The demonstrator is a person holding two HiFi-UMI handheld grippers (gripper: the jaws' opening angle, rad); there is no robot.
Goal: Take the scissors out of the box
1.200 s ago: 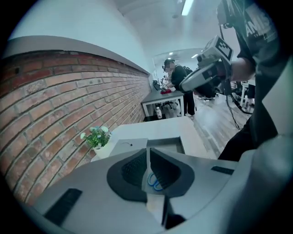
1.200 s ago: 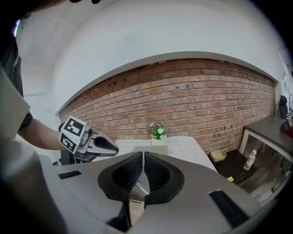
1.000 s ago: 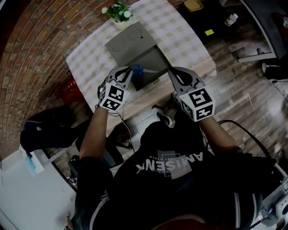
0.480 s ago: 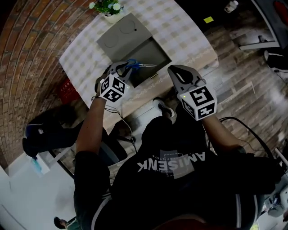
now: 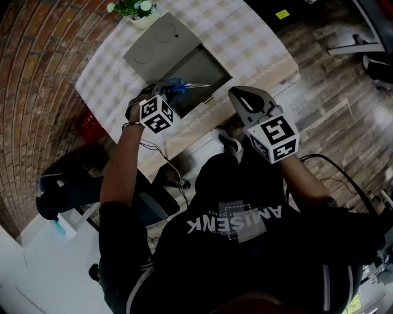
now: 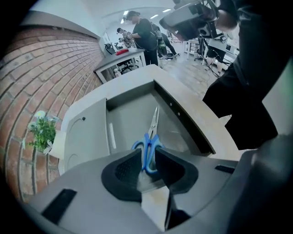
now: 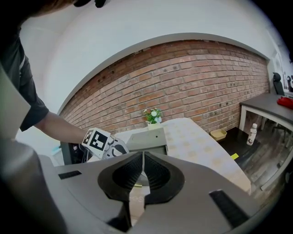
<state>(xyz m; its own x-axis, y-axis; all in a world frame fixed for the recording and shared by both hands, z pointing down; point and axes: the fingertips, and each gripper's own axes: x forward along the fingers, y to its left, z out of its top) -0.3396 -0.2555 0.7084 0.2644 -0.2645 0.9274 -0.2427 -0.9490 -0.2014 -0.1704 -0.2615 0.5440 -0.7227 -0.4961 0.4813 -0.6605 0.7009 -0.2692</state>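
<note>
The blue-handled scissors point(image 5: 184, 86) hang over the open grey box point(image 5: 206, 68), their blades pointing right across it. My left gripper point(image 5: 164, 92) is shut on their handles. In the left gripper view the scissors point(image 6: 150, 137) stick out from between the pads of the left gripper point(image 6: 146, 162), blades pointing into the box point(image 6: 126, 125) below. My right gripper point(image 5: 241, 95) is shut with nothing in it, near the table's front edge to the right of the box. The right gripper view has its jaws point(image 7: 143, 160) closed together, the box point(image 7: 147, 139) beyond them.
The box's lid point(image 5: 161, 40) lies open flat toward the back. A small potted plant point(image 5: 132, 8) stands at the table's far corner. A checked cloth point(image 5: 245, 37) covers the table. A brick wall point(image 7: 192, 77) runs behind it, with wooden floor to the right.
The left gripper has kept its hold on the scissors and drifted slightly left relative to the box. The right gripper stays shut by the table's front edge.
</note>
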